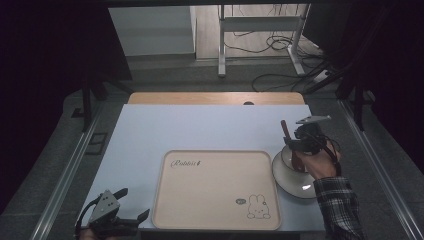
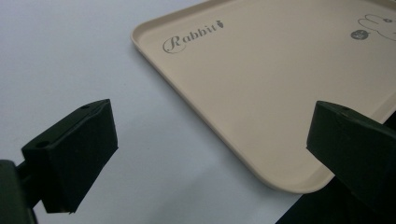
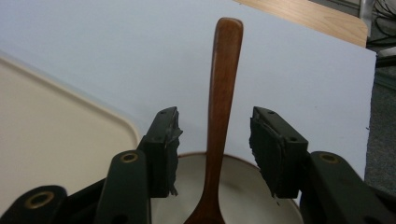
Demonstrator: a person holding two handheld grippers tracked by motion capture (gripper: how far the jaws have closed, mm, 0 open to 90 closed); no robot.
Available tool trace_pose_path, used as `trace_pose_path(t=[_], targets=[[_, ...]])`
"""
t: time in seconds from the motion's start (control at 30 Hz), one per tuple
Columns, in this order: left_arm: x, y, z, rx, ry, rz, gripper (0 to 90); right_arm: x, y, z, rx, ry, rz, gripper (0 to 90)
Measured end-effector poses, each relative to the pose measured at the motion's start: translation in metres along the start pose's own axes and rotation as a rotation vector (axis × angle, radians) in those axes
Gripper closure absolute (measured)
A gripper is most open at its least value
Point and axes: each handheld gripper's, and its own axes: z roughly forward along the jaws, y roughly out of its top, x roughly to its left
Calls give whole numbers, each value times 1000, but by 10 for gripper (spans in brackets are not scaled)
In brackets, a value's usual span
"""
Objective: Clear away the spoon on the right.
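Note:
A white bowl (image 1: 295,175) stands on the table just right of the beige tray (image 1: 210,195). A brown wooden spoon (image 1: 286,131) leans in it, handle pointing up and away. My right gripper (image 1: 296,150) hovers over the bowl. In the right gripper view its jaws straddle the spoon (image 3: 223,93) handle above the bowl (image 3: 238,186), with a gap on each side, so the right gripper (image 3: 215,149) is open. My left gripper (image 1: 136,202) rests at the table's near left, open and empty. In its own view the left gripper (image 2: 210,135) faces the tray (image 2: 261,84) corner.
The tray, printed with "Rabbit" and a small rabbit drawing (image 1: 258,206), lies flat and bare on a pale sheet (image 1: 200,125) that covers the wooden table (image 1: 215,98). Beyond the table are a desk frame (image 1: 260,30) and loose cables (image 1: 280,45) on the floor.

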Motion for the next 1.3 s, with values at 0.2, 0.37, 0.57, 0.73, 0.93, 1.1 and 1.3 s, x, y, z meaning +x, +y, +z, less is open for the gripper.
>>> trace_pose_path(t=[0.2, 0.37, 0.57, 0.73, 0.93, 1.1, 1.3], targets=[[0, 0, 0, -2, -1, -1, 15, 0, 11, 11, 11, -25, -10, 562], [0, 0, 0, -2, -2, -1, 14, -1, 18, 21, 26, -49, 4, 579], [0, 0, 0, -2, -2, -2, 14, 1, 23, 30, 56, -71, 7, 617], [1, 0, 0, -3, -4, -5, 14, 2, 25, 38, 95, -78, 5, 743], [1, 0, 0, -2, -5, -5, 15, 5, 29, 33, 99, -51, 4, 762], [1, 0, 0, 1, -5, -1, 15, 5, 35, 23, 84, -13, 7, 764], [1, 0, 0, 0, -5, -2, 14, 4, 43, 11, 78, 0, -11, 764]])
